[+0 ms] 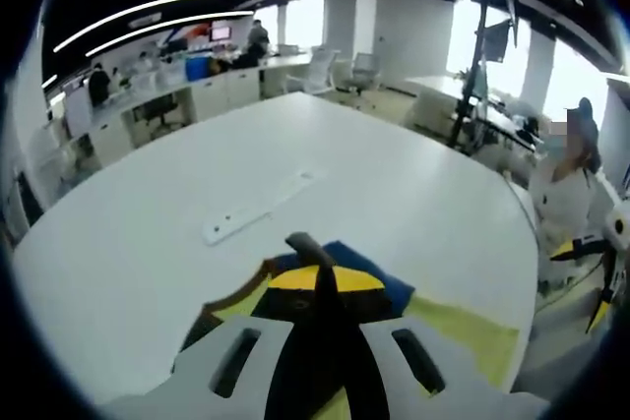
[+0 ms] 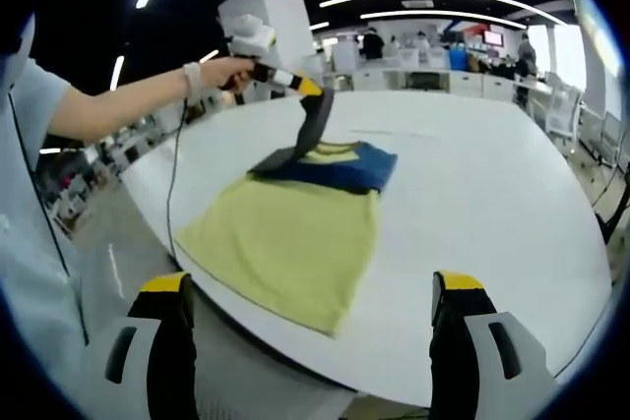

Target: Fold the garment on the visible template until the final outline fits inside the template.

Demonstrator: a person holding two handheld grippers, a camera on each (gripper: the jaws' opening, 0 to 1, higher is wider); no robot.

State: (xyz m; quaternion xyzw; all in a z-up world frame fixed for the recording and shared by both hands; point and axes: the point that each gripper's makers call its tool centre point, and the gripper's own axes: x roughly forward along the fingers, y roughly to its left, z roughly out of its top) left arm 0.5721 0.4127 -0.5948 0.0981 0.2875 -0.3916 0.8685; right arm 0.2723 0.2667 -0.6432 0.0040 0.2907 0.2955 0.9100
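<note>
At centre frame the left gripper [image 2: 287, 156] pinched the blue-and-yellow garment [image 2: 295, 228] mid-fold on the white table [image 2: 492, 194]; the right gripper [image 2: 310, 317] stood spread, probably next needing the lower hem.

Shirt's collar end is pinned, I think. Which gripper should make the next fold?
Left, probably. The left gripper is closed on the garment at its blue collar end and could carry it over. The right gripper is open, back off the table edge, holding nothing.
</note>
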